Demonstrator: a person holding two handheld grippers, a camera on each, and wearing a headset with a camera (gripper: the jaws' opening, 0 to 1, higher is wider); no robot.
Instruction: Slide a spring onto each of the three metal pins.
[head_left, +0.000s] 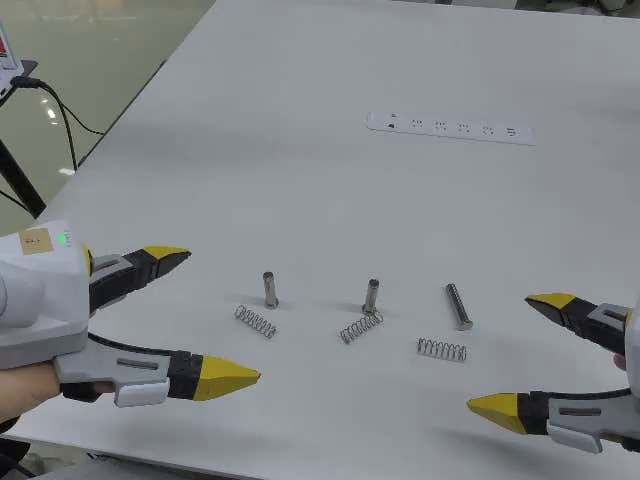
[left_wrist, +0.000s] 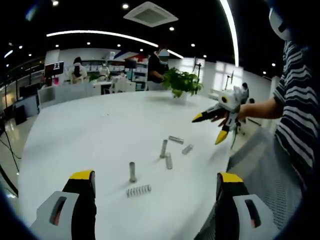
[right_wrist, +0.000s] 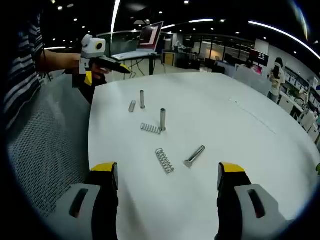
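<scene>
The left gripper (head_left: 218, 315) and right gripper (head_left: 500, 352) hover wide open and empty. On the surface (head_left: 300, 180), the left spring (head_left: 255, 321) lies just beside an upright pin (head_left: 270, 289). Pinch the spring mid-length, stand it upright, and lower it straight over the pin without toppling it.

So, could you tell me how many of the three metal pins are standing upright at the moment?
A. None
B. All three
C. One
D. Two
D: in the head view the left pin and the middle pin stand upright, while the right pin lies on its side.
</scene>
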